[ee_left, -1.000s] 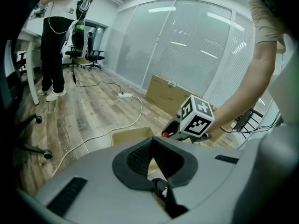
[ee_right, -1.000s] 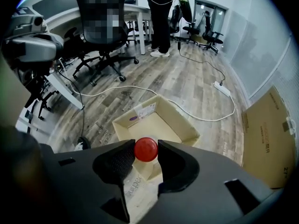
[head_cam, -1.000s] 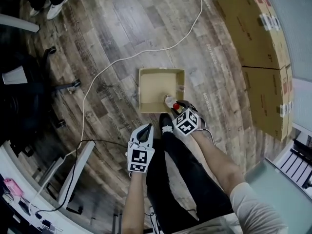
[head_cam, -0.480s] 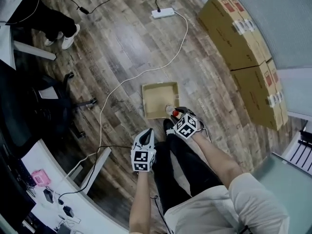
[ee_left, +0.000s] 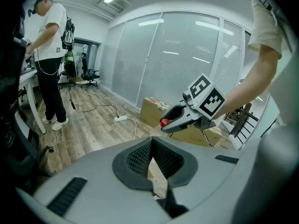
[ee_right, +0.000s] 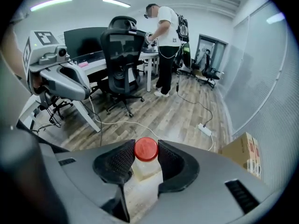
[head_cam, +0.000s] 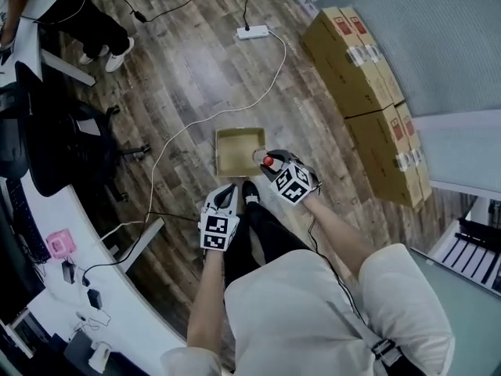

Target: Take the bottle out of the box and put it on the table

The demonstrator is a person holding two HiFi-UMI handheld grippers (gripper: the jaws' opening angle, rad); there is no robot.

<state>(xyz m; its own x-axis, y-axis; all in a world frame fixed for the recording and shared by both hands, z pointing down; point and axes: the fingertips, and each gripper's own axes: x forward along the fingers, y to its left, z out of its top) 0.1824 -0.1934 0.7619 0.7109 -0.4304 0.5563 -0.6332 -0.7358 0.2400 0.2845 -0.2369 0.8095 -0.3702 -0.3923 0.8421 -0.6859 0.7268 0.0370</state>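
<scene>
My right gripper [head_cam: 269,163] is shut on a clear bottle with a red cap [head_cam: 268,161], held in the air over the near right corner of the open cardboard box [head_cam: 237,152] on the floor. In the right gripper view the bottle [ee_right: 146,150] stands upright between the dark pads [ee_right: 117,162], and my right gripper [ee_right: 146,154] clamps its neck. My left gripper [head_cam: 228,197] hangs shut and empty, nearer to me and left of the box. The left gripper view shows my left gripper [ee_left: 152,146] with pads together, and beyond it the right gripper with the red cap [ee_left: 164,122].
A white desk [head_cam: 55,233] with small items runs along the left. A black office chair [head_cam: 47,151] stands beside it. A cable and power strip [head_cam: 252,31] lie on the wood floor. Stacked cardboard cartons [head_cam: 368,77] line the right. Another person [ee_right: 164,45] stands at a far desk.
Both grippers have risen well above the floor. The bottle came up out of the box in the right gripper. The box now looks smaller and farther below.
</scene>
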